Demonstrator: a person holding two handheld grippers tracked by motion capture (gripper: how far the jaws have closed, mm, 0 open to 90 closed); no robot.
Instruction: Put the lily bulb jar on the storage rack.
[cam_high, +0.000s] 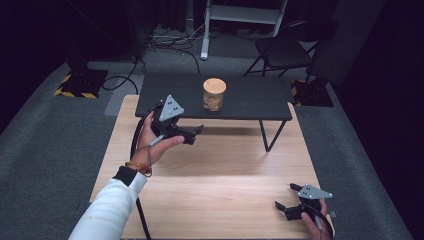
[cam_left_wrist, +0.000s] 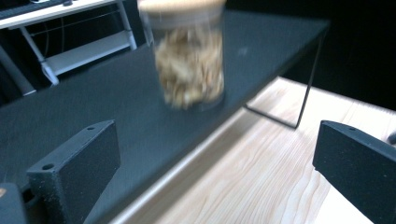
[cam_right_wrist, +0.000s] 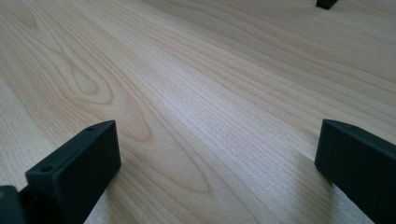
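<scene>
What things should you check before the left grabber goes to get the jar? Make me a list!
1. Left gripper open: ok, its jaws stand wide apart in the left gripper view.
2. Left gripper empty: ok, nothing sits between the jaws.
3. Jar upright with its wooden lid on: ok.
4. Jar safely placed: ok, it stands on the black shelf, back from the front edge.
5. Gripper lined up with the jar: not ok, the jar sits left of centre between the jaws and is not yet between them.
6. Right gripper out of the way: ok, low over the wooden table, open and far from the jar.
</scene>
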